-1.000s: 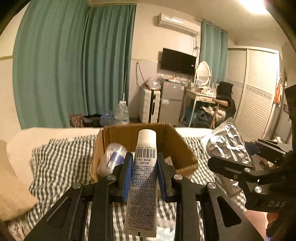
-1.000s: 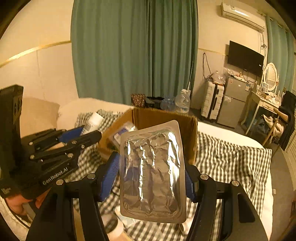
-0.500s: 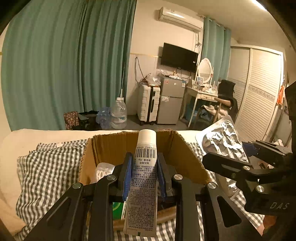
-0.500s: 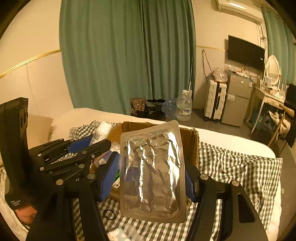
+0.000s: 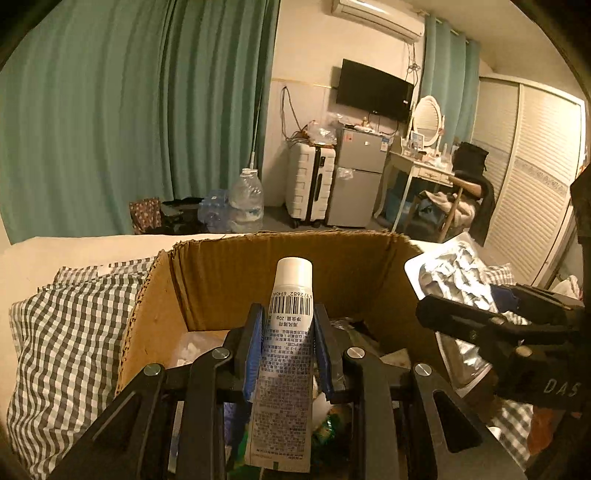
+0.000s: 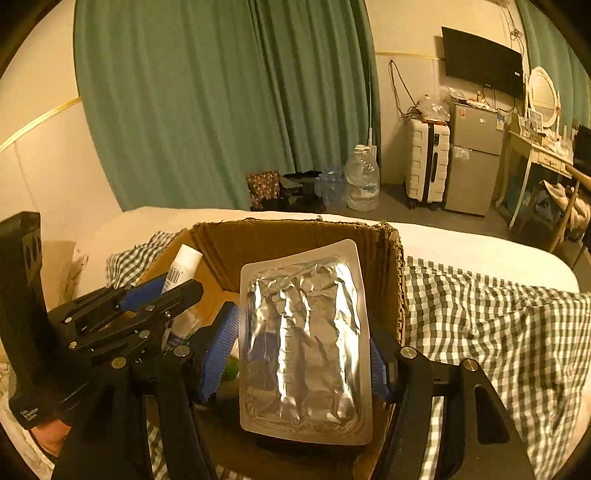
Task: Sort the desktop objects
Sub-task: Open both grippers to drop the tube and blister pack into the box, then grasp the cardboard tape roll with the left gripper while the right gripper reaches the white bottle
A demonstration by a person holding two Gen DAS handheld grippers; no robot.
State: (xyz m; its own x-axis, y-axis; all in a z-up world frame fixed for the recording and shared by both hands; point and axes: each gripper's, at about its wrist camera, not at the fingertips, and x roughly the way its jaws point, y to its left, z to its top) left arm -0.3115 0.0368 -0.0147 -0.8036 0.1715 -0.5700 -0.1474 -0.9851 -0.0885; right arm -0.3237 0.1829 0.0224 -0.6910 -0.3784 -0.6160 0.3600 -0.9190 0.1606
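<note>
Left gripper [image 5: 288, 343], angled down over box [image 5: 221, 280], jaws just eased wider, tube [image 5: 286, 354] between pads, cap forward. Right gripper [image 6: 303, 343] alongside, angled down, clamped on foil pack [image 6: 304, 339] over box's right side.

- Bedroom in a home: bed [image 6: 480, 258] w/ checked cover [image 6: 498, 332]
- Teal curtains [image 5: 129, 110], wall TV [image 5: 373, 90], AC unit [image 5: 376, 16]
- Mini fridge [image 5: 356, 177], suitcase [image 5: 308, 184], vanity w/ mirror [image 5: 426, 118], wardrobe [image 5: 535, 166]
</note>
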